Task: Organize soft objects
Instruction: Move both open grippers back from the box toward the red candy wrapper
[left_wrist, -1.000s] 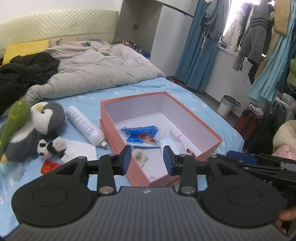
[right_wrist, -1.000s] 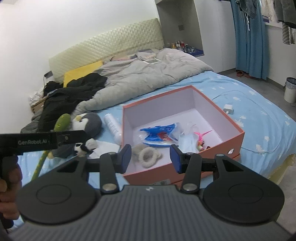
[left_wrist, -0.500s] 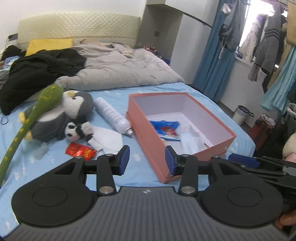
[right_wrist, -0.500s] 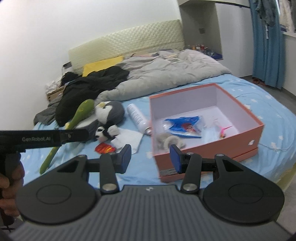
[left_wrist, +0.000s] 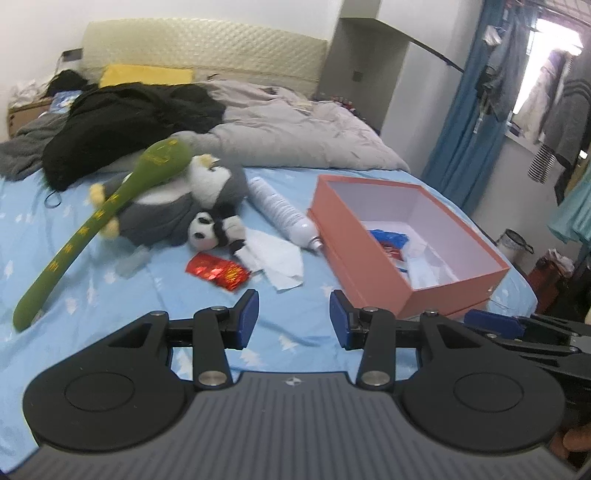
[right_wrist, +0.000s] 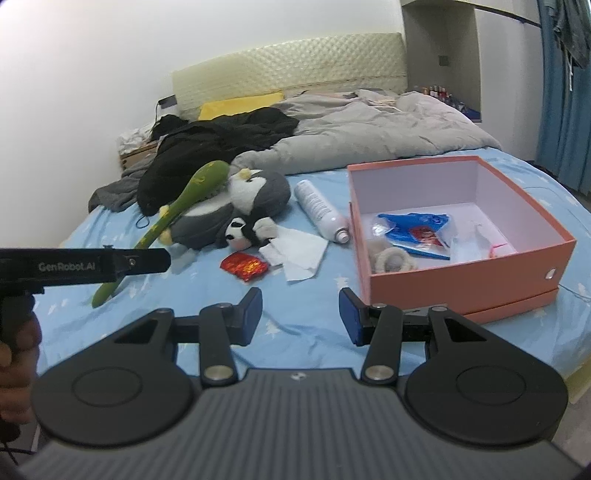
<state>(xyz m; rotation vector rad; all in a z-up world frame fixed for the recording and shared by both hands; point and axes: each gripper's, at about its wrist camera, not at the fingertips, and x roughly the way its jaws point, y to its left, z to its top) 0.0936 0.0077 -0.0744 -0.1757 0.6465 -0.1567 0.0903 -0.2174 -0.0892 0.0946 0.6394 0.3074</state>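
Penguin plush (left_wrist: 177, 206) beyond empty left gripper (left_wrist: 293, 319) jaws

Bare blue sheet (left_wrist: 295, 325) seen ahead of both grippers; passage open there. Further on, path blocked by red foil packet (left_wrist: 218, 272), white tissue (left_wrist: 275, 258), panda plush (left_wrist: 207, 230), penguin plush (left_wrist: 177, 210). Green plush stick (left_wrist: 96, 221) laid across left. Orange box (right_wrist: 458, 273) walled at right; spray can (right_wrist: 321, 212) just beside it.
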